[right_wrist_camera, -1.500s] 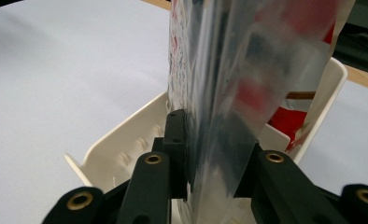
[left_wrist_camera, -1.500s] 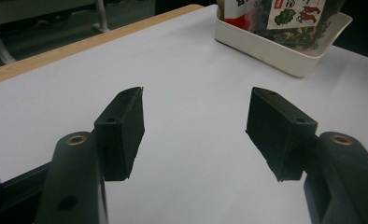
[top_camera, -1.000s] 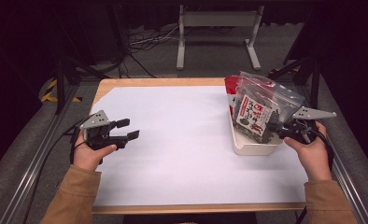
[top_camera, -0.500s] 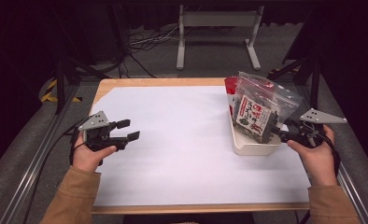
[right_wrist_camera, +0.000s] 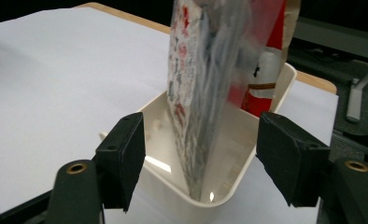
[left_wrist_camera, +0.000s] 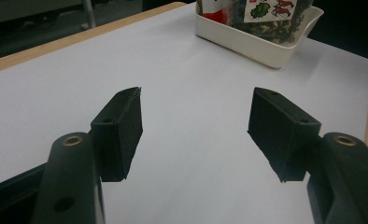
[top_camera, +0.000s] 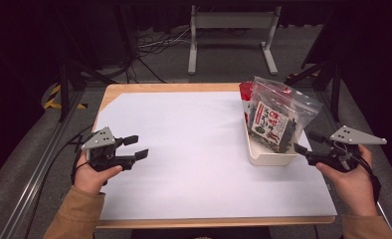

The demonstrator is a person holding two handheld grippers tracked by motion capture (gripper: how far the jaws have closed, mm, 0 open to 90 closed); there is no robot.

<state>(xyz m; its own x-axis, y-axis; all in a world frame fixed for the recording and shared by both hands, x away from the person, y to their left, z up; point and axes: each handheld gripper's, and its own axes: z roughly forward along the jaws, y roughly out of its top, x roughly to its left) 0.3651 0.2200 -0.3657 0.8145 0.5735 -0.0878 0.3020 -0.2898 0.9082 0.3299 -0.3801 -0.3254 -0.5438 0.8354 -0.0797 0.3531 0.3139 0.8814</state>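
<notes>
Backing off from the snack bag (top_camera: 276, 119), the right gripper (top_camera: 308, 145) has just spread its fingers wide, nothing between them. That bag stands upright in the white tray (top_camera: 266, 154) just ahead: light, crinkly, slippery; pinch its top edge. Left gripper (top_camera: 137, 147) hovers wide, empty.

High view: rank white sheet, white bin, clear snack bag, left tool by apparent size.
1. white sheet
2. clear snack bag and white bin: too alike, and the bag hides part of the bin
3. left tool, smallest
</notes>
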